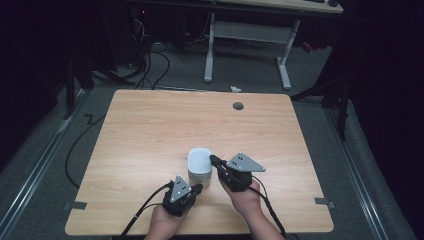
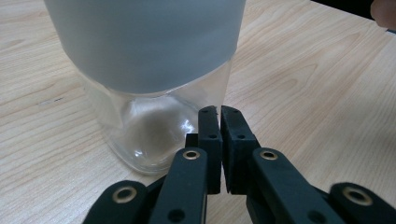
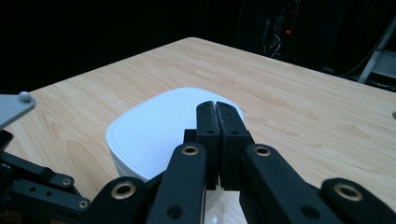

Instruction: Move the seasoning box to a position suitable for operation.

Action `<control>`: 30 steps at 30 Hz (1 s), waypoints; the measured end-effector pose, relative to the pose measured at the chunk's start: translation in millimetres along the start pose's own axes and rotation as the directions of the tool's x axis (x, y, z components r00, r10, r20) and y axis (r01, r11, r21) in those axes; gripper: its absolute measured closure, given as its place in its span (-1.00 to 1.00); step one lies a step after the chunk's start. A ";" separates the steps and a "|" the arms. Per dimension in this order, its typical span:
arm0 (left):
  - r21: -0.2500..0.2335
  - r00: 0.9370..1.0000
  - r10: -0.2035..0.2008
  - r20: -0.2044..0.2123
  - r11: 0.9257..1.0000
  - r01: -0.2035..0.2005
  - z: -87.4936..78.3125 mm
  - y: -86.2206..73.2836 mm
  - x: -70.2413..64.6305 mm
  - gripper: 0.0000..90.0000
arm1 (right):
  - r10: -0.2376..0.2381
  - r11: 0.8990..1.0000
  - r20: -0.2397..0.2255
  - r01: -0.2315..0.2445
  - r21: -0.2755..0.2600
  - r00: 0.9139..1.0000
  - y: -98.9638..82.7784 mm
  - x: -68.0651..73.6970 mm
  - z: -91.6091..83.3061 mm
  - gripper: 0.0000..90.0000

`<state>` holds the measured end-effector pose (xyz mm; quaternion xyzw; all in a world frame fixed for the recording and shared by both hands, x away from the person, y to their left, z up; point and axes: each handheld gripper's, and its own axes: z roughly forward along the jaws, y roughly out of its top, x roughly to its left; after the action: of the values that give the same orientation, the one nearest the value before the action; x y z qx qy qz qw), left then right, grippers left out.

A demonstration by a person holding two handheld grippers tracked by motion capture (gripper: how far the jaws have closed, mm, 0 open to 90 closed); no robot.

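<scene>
Both grippers, left (image 1: 196, 188) and right (image 1: 215, 161), flank the lidded jar (image 1: 199, 167) with jaws pressed together; spread them before gripping.

A light wooden tabletop (image 1: 150, 130) stood on grey carpet (image 1: 45, 150), with a round dark grommet hole (image 1: 238, 106) near its far edge. Beyond it stood a white-legged desk frame (image 1: 247, 37), and black cables (image 1: 150, 65) lay tangled on the floor.

jars: 1 (image 1: 199, 167) | lids: 1 (image 3: 159, 133) | grippers: 2 (image 1: 196, 188) (image 1: 216, 161) | tables: 1 (image 1: 150, 130)
</scene>
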<state>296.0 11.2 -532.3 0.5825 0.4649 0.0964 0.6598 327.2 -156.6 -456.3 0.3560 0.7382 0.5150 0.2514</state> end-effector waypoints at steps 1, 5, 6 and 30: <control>0.000 1.000 0.001 0.001 1.000 -0.001 0.0 0.0 0.0 0.93 | 0.001 1.000 0.008 -0.001 0.003 1.000 -1.2 -1.8 -0.8 0.96; 0.005 1.000 0.012 0.005 1.000 -0.012 0.2 -1.2 -1.1 0.93 | 0.012 1.000 0.031 -0.013 0.017 0.999 -7.2 -10.5 -3.5 0.93; 0.007 1.000 0.013 0.009 1.000 -0.014 -0.1 -1.4 -1.4 0.92 | 0.023 0.999 0.039 -0.024 0.023 0.999 -9.6 -13.9 -4.8 0.91; -0.019 0.962 0.149 -0.228 0.987 -0.158 -68.3 52.0 86.2 0.43 | 0.154 0.985 0.244 -0.167 0.036 0.958 -87.0 -80.8 -76.1 0.63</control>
<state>315.2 131.0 -523.3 0.5897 0.4883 0.2214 0.6039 297.9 -283.0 -511.5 0.4812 0.6852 0.4659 0.2861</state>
